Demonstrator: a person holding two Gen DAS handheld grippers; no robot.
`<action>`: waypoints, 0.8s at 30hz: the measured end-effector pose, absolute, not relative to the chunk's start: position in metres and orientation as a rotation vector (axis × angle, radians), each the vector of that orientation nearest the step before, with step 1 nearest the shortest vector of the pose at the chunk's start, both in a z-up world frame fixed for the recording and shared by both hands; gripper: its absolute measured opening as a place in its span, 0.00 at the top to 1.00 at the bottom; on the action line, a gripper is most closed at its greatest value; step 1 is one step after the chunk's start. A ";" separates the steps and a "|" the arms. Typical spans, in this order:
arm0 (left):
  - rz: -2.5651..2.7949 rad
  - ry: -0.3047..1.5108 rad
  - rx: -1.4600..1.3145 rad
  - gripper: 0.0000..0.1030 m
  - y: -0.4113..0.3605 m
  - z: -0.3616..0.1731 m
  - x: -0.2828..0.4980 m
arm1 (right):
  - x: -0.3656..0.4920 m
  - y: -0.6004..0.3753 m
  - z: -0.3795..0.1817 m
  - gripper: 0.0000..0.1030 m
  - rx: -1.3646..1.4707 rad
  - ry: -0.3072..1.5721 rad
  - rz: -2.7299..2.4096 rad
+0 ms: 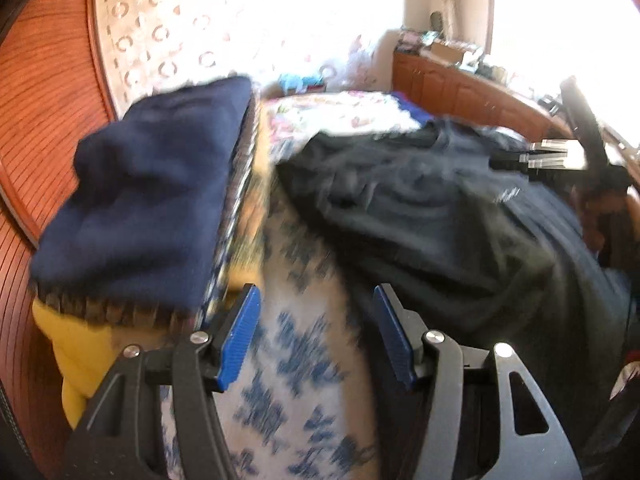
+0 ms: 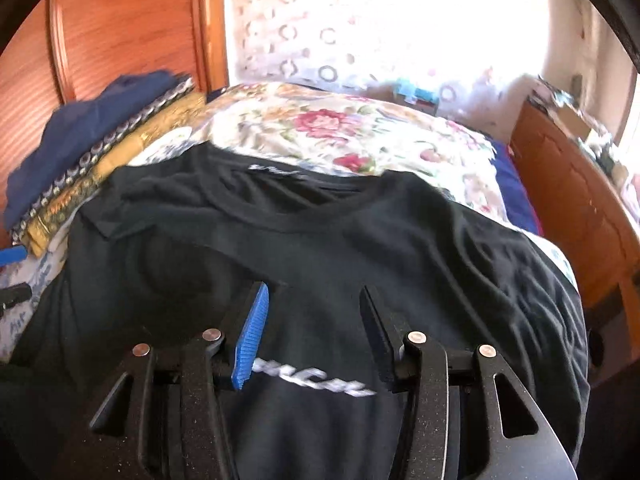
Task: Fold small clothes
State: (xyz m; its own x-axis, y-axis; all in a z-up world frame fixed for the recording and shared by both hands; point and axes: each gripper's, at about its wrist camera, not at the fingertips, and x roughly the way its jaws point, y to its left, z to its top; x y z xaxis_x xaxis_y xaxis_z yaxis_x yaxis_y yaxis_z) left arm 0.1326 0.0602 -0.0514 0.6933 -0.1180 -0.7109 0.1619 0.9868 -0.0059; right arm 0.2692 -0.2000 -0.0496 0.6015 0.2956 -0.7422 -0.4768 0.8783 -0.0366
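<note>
A black T-shirt (image 2: 340, 248) with white lettering lies spread on the bed, collar at the far side; it also shows in the left wrist view (image 1: 440, 208), at the right. My right gripper (image 2: 314, 332) is open and empty, just above the shirt's chest print. My left gripper (image 1: 316, 332) is open and empty over the blue-patterned bedspread (image 1: 296, 360), beside the shirt's left edge. The right gripper (image 1: 548, 156) shows at the far right of the left wrist view. A stack of folded clothes (image 1: 136, 208), navy on top, sits at the left, and in the right wrist view (image 2: 92, 152).
A floral cover (image 2: 340, 128) lies on the far part of the bed. A wooden wardrobe (image 2: 120, 28) stands at the left and a wooden dresser (image 2: 568, 200) with clutter at the right. Bright patterned curtains (image 2: 340, 20) hang behind the bed.
</note>
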 end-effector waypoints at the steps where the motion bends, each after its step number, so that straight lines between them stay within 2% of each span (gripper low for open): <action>1: -0.163 0.784 0.060 0.43 0.056 -0.047 0.140 | 0.270 -0.207 -0.048 0.53 -0.227 0.812 0.457; 6: -0.195 0.817 0.049 0.43 0.046 -0.044 0.188 | 0.268 -0.228 -0.052 0.53 -0.164 0.841 0.491; 10: -0.195 0.839 0.059 0.53 0.040 -0.048 0.221 | 0.275 -0.229 -0.067 0.51 -0.182 0.886 0.489; 18: -0.161 0.924 0.154 0.58 0.030 -0.063 0.254 | 0.270 -0.222 -0.073 0.44 -0.226 0.864 0.496; 19: -0.158 0.930 0.163 0.66 0.030 -0.065 0.255 | 0.270 -0.221 -0.073 0.43 -0.227 0.865 0.499; 20: -0.153 0.935 0.172 0.69 0.031 -0.067 0.256 | 0.270 -0.222 -0.073 0.42 -0.228 0.865 0.502; 21: -0.152 0.935 0.175 0.77 0.033 -0.068 0.256 | 0.270 -0.221 -0.074 0.42 -0.232 0.866 0.502; 22: -0.157 0.935 0.177 0.91 0.033 -0.067 0.256 | 0.269 -0.221 -0.074 0.41 -0.238 0.865 0.501; 24: -0.158 0.914 0.177 0.95 0.035 -0.062 0.255 | 0.269 -0.219 -0.074 0.40 -0.246 0.864 0.500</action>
State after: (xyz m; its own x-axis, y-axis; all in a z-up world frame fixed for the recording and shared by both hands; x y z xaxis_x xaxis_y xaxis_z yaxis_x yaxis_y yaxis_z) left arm 0.2547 0.0352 -0.0615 0.6012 -0.0600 -0.7968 0.2103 0.9739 0.0853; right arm 0.2689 -0.2192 -0.0742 0.5436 0.3194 -0.7762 -0.5140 0.8578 -0.0069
